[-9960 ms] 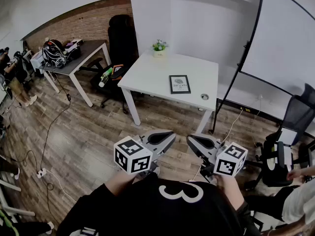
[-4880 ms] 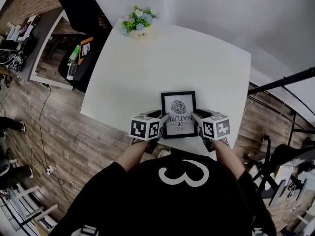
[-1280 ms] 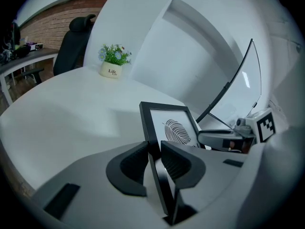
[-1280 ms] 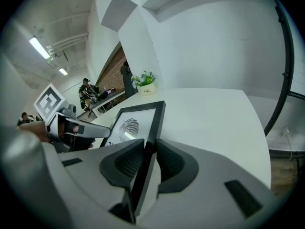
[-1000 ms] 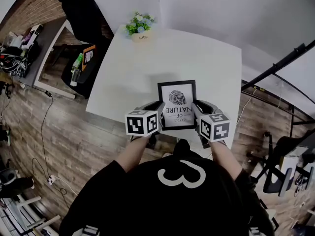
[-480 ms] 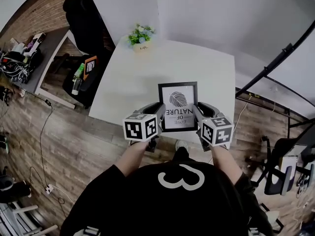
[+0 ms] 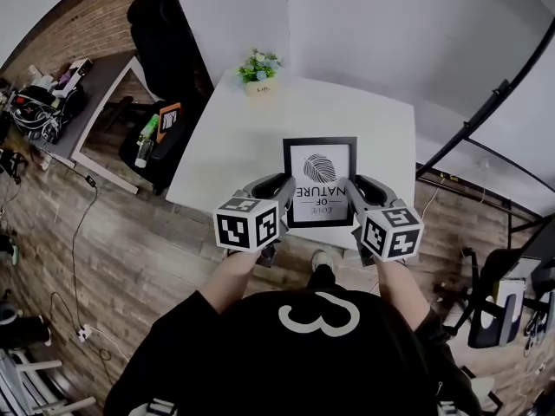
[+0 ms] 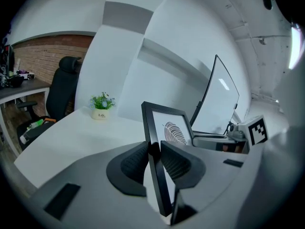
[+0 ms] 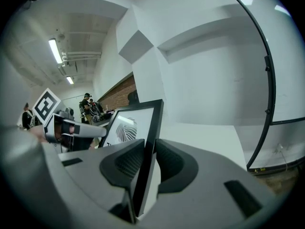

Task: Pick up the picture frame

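The picture frame [image 7: 319, 180], black-edged with a leaf print and lettering on white, hangs in the air above the near part of the white table [image 7: 251, 137]. My left gripper [image 7: 284, 189] is shut on its left edge and my right gripper [image 7: 354, 191] is shut on its right edge. In the left gripper view the frame [image 8: 164, 137] stands edge-on, pinched by both ribbed pads [image 8: 136, 162]. In the right gripper view the frame [image 9: 136, 128] is clamped the same way, and the left gripper's marker cube shows beyond it.
A small potted plant [image 7: 260, 69] stands at the table's far left corner. A black office chair [image 7: 169, 33] and a cluttered grey desk [image 7: 78, 94] lie to the left over wooden floor. A black whiteboard stand [image 7: 486, 120] runs along the right.
Both grippers have risen with the picture frame between them, lifting it clear of the table. The frame now shows higher and larger in the head view.
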### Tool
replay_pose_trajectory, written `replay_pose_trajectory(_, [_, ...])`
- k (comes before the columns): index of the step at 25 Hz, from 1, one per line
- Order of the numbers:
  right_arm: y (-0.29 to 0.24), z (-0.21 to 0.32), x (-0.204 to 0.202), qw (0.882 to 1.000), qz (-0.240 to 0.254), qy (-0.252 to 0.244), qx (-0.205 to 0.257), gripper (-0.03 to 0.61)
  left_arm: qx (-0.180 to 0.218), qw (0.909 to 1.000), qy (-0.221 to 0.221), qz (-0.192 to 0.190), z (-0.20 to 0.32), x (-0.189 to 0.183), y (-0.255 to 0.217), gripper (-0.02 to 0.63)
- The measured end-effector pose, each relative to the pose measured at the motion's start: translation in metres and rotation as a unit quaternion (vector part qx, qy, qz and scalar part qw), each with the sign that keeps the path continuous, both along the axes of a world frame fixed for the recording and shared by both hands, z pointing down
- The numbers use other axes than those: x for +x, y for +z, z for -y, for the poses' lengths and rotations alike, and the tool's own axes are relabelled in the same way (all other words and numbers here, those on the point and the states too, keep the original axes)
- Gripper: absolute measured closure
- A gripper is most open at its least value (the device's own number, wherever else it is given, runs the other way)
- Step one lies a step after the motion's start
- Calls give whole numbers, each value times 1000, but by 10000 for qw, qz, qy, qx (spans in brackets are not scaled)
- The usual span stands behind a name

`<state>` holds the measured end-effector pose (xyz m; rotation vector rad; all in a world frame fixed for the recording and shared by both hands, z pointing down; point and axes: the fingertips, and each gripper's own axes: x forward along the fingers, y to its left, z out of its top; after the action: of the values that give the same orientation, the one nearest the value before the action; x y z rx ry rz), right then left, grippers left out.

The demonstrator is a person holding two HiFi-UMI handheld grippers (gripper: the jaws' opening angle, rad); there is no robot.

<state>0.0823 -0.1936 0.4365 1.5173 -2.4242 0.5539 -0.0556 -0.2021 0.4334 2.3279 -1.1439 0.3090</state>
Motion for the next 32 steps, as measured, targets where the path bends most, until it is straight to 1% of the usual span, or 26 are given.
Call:
replay_pose_trajectory(5, [-20,-12,-6,9997,16,-20,230,489,307,9995,19,112,-15,-6,-22,528])
replay_pose_trajectory(15, [-68,-41,-17,9967,-43,-63,808,489,718,9973,28,-139,-41,-18,-63,528])
replay_pose_trajectory(23, [-98,-53,-20,9925,-26,-72,1223,487,985,9948,79,-258,-46,-20,-86,528])
replay_pose_trajectory(32, [-108,-57,-13,9906,98,20,1362,486,1146,9929,131,-295,-48,-14,-97,528])
